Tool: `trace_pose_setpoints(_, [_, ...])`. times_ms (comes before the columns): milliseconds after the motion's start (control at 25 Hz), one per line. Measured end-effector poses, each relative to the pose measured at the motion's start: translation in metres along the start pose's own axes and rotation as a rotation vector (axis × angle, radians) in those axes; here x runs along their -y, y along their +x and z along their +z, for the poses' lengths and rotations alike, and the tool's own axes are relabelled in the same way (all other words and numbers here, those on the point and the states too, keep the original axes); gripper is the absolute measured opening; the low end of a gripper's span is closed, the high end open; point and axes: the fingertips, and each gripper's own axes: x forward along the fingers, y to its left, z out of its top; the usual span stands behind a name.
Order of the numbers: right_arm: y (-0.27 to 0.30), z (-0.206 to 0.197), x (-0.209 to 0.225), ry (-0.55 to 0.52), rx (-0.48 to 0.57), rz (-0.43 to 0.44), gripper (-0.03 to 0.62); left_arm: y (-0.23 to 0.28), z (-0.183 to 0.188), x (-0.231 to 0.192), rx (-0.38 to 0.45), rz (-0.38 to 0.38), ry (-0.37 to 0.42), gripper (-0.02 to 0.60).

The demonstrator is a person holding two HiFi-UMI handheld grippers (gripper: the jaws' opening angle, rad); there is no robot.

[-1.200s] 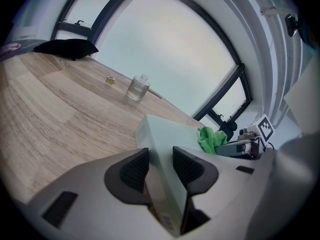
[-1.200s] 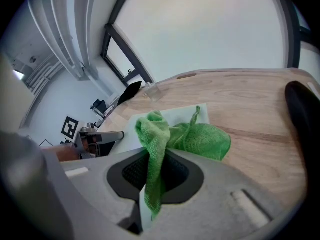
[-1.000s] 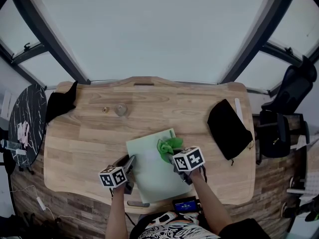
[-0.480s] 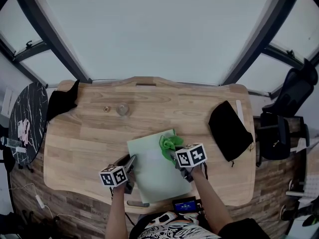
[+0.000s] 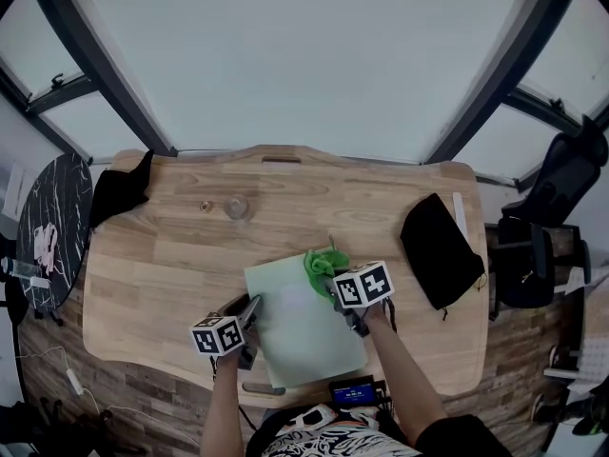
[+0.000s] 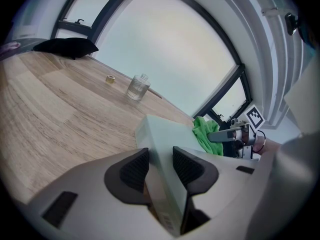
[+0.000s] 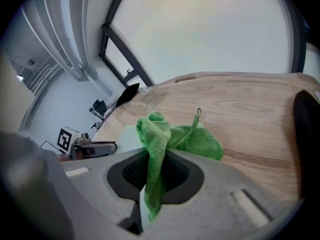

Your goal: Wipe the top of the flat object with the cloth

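Observation:
A pale green flat box (image 5: 300, 324) lies on the wooden desk (image 5: 162, 255) near its front edge. My left gripper (image 5: 246, 316) is shut on the box's near-left edge; the left gripper view shows the box (image 6: 167, 149) pinched between the dark pads (image 6: 131, 170). My right gripper (image 5: 335, 288) is shut on a bright green cloth (image 5: 322, 266), which rests on the box's far-right corner. In the right gripper view the cloth (image 7: 172, 139) bunches up between the jaws and spills forward over the box and desk.
A black pouch (image 5: 436, 249) lies at the desk's right. Black fabric (image 5: 118, 195) sits at the far-left corner. A small clear jar (image 5: 236, 207) and a tiny gold cap (image 5: 205, 207) stand at the back. A round dark side table (image 5: 46, 231) is on the left, a chair (image 5: 552, 217) on the right.
My right gripper has pushed the green cloth a little farther away across the box, toward its far-right corner. The left gripper and the box have stayed put.

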Motion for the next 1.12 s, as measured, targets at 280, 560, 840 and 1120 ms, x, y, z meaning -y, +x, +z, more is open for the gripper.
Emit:
trace_pose_setpoints(280, [0.002,0.007,0.004,-0.016,-0.021,-0.013,0.038,0.0,-0.001,0.0,-0.001,-0.003,0.003,0.153])
trace_pose_setpoints(560, [0.003,0.013,0.007,-0.02,-0.017,-0.027,0.038,-0.001,0.0,0.001,0.003,-0.004,0.007,0.153])
trace_pose_setpoints(840, [0.006,0.02,0.009,-0.059,-0.044,-0.043,0.038,0.0,-0.001,0.002,0.013,-0.013,-0.006,0.154])
trace_pose_setpoints(1120, [0.009,0.021,0.008,-0.059,-0.06,-0.042,0.038,0.0,-0.001,0.002,0.016,-0.018,-0.004,0.155])
